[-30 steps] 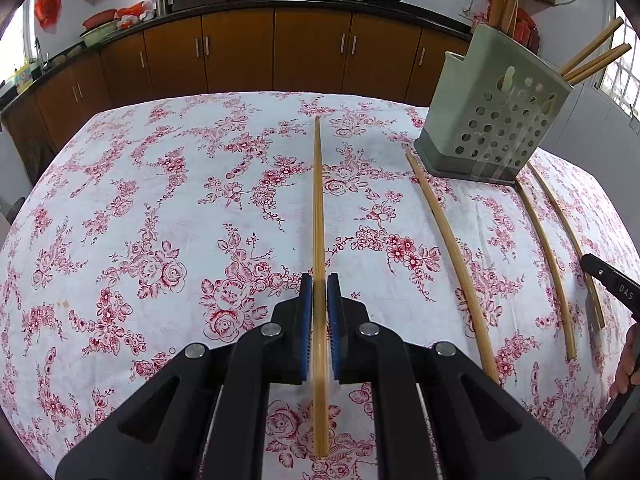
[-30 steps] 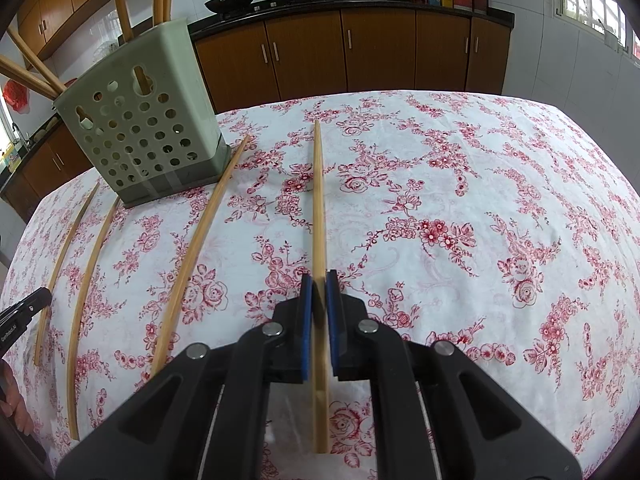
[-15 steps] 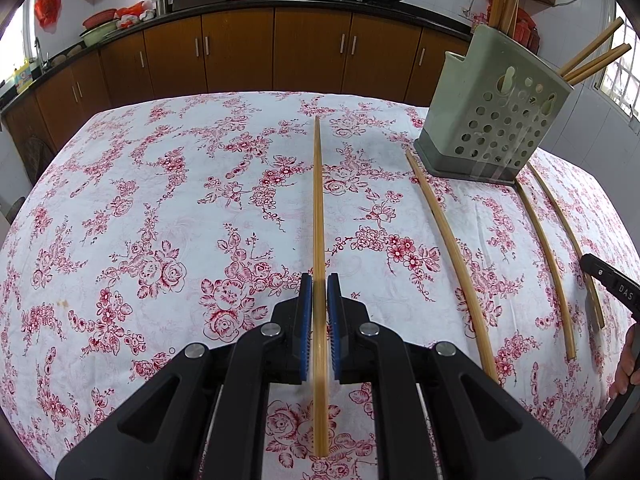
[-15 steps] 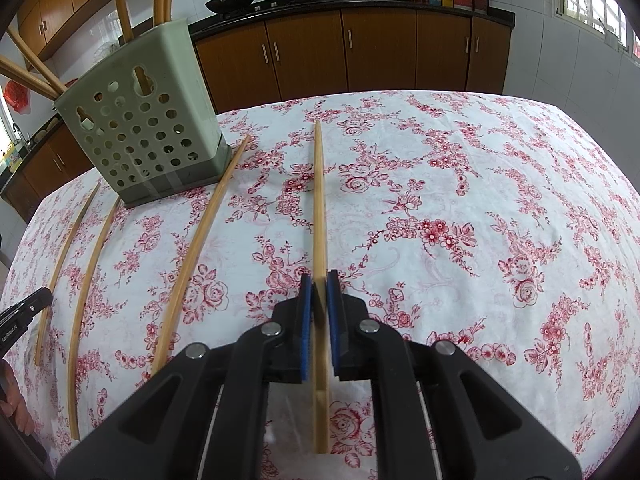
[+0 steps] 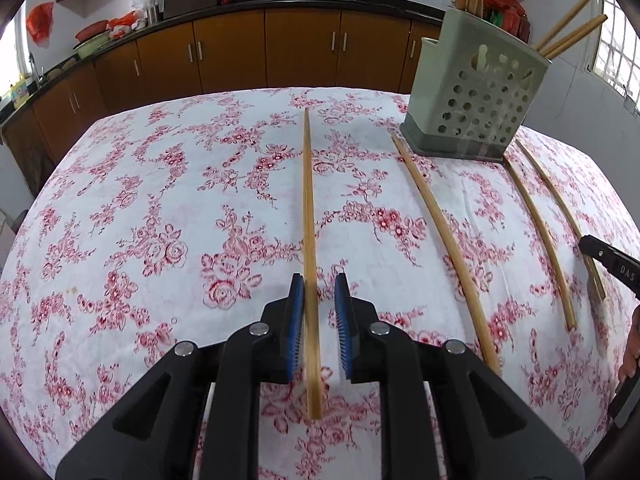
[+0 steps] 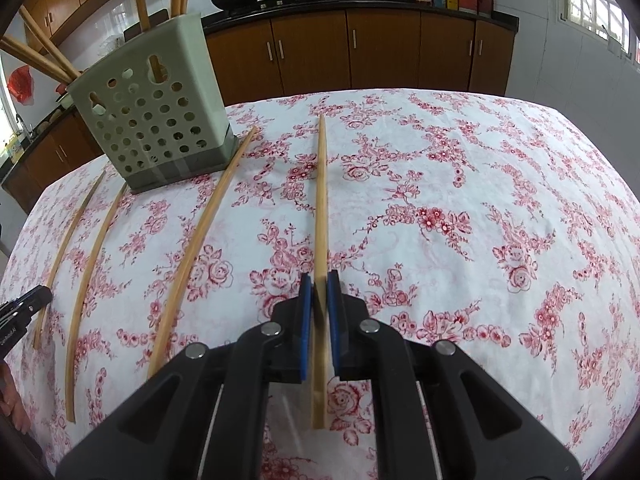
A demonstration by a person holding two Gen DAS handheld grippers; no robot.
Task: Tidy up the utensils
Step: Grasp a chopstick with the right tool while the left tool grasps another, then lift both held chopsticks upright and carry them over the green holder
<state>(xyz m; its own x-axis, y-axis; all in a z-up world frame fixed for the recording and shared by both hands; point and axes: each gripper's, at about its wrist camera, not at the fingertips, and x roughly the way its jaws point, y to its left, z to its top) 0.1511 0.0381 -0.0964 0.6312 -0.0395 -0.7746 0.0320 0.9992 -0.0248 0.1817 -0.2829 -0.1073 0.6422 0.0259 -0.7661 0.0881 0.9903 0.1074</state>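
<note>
Five long bamboo chopsticks are laid lengthwise on the floral cloth. One chopstick (image 5: 308, 216) is seen between the left tongs' parted pads, another (image 6: 321, 208) pinched in the right tongs. Three loose chopsticks (image 6: 200, 236) lie beside a grey-green perforated holder (image 6: 154, 110), standing upright, with more sticks inside.

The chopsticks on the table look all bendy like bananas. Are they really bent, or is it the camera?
Probably the camera. In the left wrist view the middle chopstick looks straight, while those near the edge bow outward; in the right wrist view the same happens toward the left edge. The table bulges too, as fisheye lenses do.
</note>
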